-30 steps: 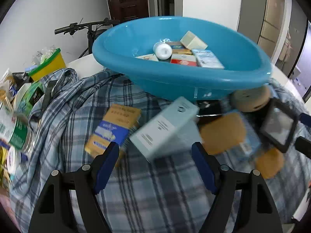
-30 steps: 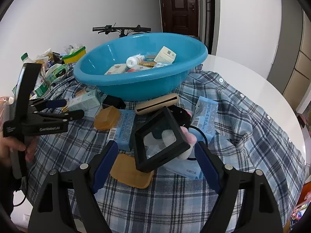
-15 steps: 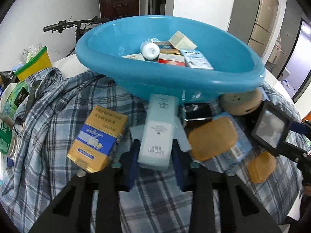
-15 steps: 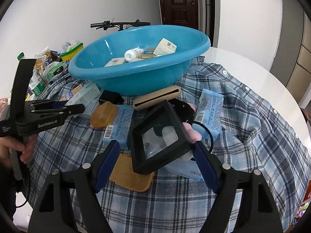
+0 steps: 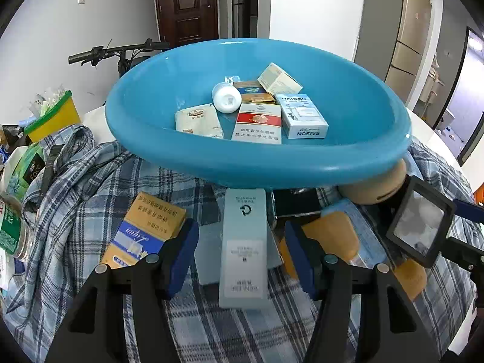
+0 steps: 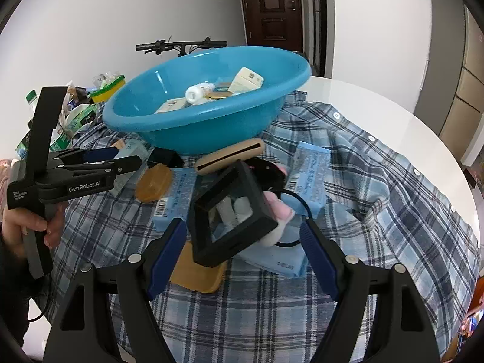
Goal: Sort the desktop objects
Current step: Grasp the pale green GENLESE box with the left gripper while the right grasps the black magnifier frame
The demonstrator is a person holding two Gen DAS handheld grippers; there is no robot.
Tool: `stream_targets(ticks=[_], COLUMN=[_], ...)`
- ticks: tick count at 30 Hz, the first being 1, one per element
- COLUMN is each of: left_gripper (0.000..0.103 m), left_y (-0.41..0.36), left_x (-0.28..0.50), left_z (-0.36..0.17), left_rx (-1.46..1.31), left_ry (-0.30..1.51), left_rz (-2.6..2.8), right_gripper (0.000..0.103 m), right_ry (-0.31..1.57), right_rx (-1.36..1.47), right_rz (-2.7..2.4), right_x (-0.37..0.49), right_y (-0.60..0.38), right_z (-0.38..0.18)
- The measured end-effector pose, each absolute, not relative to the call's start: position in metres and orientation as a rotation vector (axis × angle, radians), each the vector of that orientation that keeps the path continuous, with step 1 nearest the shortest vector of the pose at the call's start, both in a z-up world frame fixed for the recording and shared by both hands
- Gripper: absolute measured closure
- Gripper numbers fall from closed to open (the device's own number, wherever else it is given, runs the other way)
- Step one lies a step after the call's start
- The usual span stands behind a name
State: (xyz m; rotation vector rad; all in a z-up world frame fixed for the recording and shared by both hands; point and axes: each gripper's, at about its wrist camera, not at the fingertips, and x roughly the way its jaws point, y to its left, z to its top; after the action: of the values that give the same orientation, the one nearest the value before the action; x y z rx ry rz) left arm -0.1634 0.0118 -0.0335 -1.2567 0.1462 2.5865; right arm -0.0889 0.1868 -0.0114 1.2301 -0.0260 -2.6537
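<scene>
My left gripper (image 5: pixel 242 251) is opening, a pale blue carton (image 5: pixel 243 248) lying between its pads with gaps either side, just short of the blue basin (image 5: pixel 211 157). My right gripper (image 6: pixel 243 242) pinches a tilted black display frame (image 6: pixel 230 214) above the checked cloth (image 6: pixel 378 211).

Glossy plastic basin (image 5: pixel 302 163) sits on soft checked cloth (image 5: pixel 90 199); cardboard box (image 5: pixel 243 248) looks matt.

The blue basin (image 5: pixel 257 163) overhangs the boxes; bare plaid cloth (image 6: pixel 393 272) lies open at right.
</scene>
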Motion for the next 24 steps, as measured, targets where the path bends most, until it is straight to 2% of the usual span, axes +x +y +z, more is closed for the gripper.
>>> stream_targets(ticks=[1, 2, 3, 4, 18, 20, 24], left_gripper=[0.043, 0.049, 0.069, 0.073, 0.073, 0.073, 0.073], left_y=[0.011, 0.01, 0.01, 0.009, -0.008, -0.01, -0.008], left_x=[-0.166, -0.168, -0.17, -0.169, -0.11, -0.095, -0.075], left_z=[-0.036, -0.04, -0.043, -0.044, -0.007, -0.007, -0.014], left_rx=[-1.262, -1.271, -1.291, -1.28, -1.229, -1.238, -1.268], left_ry=[0.142, 0.137, 0.131, 0.122, 0.115, 0.061, 0.036], left_rz=[2.585, 2.581, 2.575, 2.59, 2.778, 2.79, 2.817], right_gripper=[0.026, 0.026, 0.026, 0.026, 0.026, 0.026, 0.026], right_ry=[-0.03, -0.031, -0.031, -0.031, 0.004, 0.065, 0.3], right_rx=[1.234, 1.236, 1.238, 1.238, 1.216, 1.201, 1.163], right_rz=[-2.656, -2.656, -2.657, -2.656, -2.64, -2.66, -2.66], right_x=[-0.09, -0.09, -0.09, -0.09, -0.081, -0.077, -0.07], right_y=[0.188, 0.188, 0.189, 0.188, 0.181, 0.178, 0.165], right_z=[-0.012, -0.012, -0.013, -0.013, -0.015, -0.017, -0.021])
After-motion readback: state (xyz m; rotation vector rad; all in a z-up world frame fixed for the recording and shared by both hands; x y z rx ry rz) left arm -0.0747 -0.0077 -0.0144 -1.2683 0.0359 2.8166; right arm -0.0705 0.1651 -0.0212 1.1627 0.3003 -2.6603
